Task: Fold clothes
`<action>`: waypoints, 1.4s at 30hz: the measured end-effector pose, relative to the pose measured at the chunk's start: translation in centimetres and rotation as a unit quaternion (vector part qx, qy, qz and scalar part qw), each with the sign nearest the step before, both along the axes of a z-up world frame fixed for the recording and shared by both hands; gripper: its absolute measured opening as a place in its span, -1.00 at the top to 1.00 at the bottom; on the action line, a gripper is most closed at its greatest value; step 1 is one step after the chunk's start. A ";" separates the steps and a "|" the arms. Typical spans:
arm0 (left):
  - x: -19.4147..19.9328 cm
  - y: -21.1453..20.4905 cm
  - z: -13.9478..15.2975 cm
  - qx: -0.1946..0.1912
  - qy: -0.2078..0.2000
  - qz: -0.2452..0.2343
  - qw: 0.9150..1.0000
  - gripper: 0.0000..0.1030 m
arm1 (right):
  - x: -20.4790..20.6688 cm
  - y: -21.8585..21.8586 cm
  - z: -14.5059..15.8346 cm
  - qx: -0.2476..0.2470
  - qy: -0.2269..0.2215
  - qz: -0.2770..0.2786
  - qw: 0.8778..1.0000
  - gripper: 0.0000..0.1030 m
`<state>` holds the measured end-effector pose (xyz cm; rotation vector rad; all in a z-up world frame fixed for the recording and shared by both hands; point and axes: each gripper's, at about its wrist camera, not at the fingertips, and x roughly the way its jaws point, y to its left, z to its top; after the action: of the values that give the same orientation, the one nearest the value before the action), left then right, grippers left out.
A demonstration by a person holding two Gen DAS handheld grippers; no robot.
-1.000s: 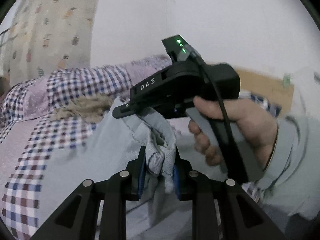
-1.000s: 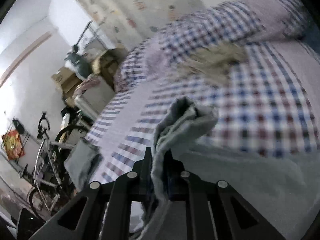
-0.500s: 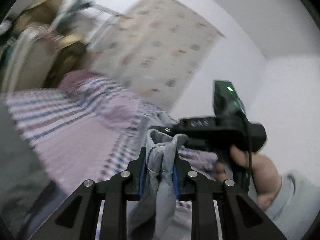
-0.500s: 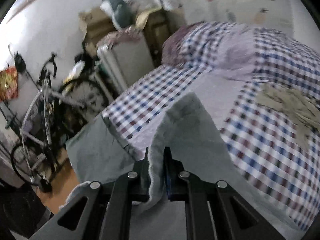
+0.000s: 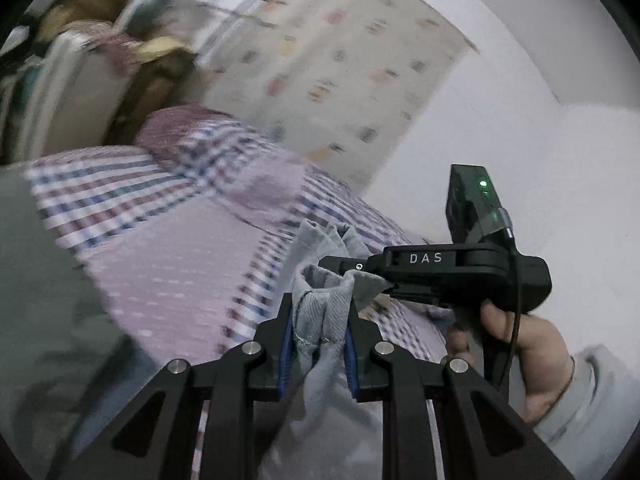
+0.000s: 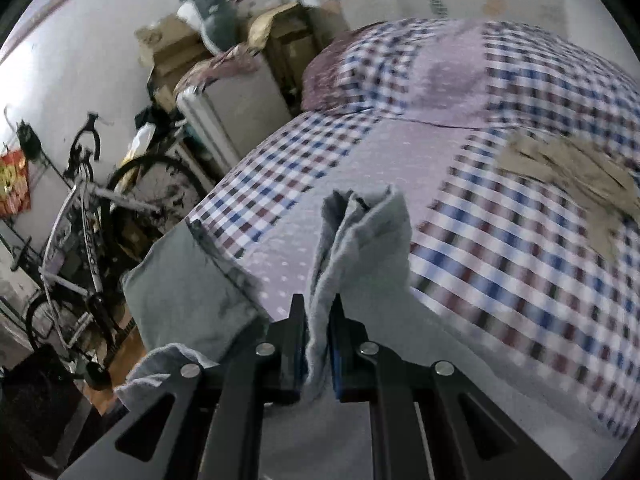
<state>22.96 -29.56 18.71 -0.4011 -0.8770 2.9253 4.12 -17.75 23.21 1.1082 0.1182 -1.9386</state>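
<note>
Scanning right wrist view: bicycle point(image 6: 76, 232) at left, boxes point(image 6: 176, 46) upper left, checked bedspread point(image 6: 500, 216) filling centre and right. I've got grey garment point(image 6: 360, 248) bunched low centre, pinched tight in left gripper point(image 5: 318, 340) and right gripper point(image 6: 318, 344). Versus a second ago, grippers lifted, views swung toward room.

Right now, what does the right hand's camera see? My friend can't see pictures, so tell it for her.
The right gripper pinches a bunched fold of grey cloth above a bed with a checked cover. A tan garment lies on the bed, and a bicycle stands beside it.
</note>
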 end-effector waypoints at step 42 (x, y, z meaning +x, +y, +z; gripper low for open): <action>6.0 24.7 -5.4 -0.159 -0.068 -0.057 0.983 -0.58 | -0.9 41.2 -15.1 -0.061 -0.071 -0.241 0.966 0.06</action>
<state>28.94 -4.81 13.32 -0.6533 -0.3779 2.9581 3.26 23.43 8.12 1.2700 -0.3780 -2.2412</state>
